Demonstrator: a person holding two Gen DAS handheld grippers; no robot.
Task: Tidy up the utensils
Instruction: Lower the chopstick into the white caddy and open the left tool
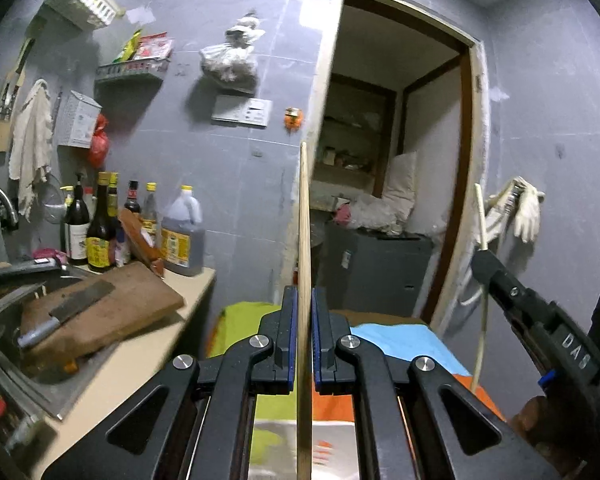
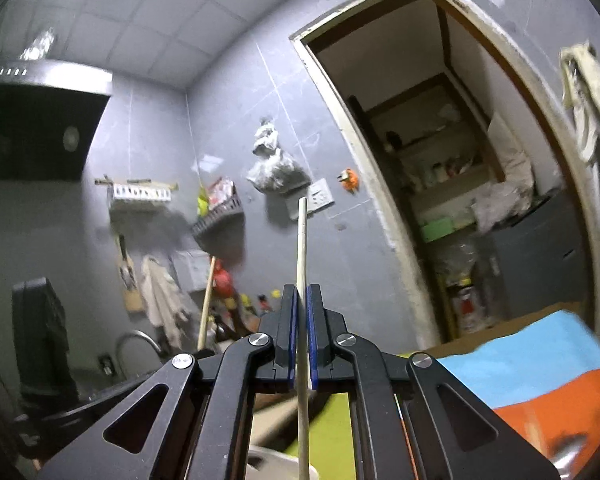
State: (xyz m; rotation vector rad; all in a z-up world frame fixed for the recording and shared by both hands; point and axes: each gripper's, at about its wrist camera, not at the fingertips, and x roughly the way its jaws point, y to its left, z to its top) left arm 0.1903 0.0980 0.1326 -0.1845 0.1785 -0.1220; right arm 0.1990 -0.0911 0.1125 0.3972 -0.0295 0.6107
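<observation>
Both tongs raised, each pinching one chopstick. Left tongs (image 1: 304, 300) pressed onto a tan wooden chopstick (image 1: 304, 216): long axis runs 6 to 12 o'clock, tip up toward the doorway (image 1: 400, 140). Right tongs (image 2: 302, 300) pinching a paler chopstick (image 2: 301, 248), same 6-to-12 axis, tip at 12 near the wall socket (image 2: 320, 196). In the left view the right tongs (image 1: 482, 254) sit at 3 o'clock, well apart. Both sticks are off the desk (image 1: 148, 352), above the colored mat (image 1: 396, 340). Judgement: keep grips firm, bring the two sticks parallel with tips matched, then lower them together into the holder. Holder not identifiable here.
</observation>
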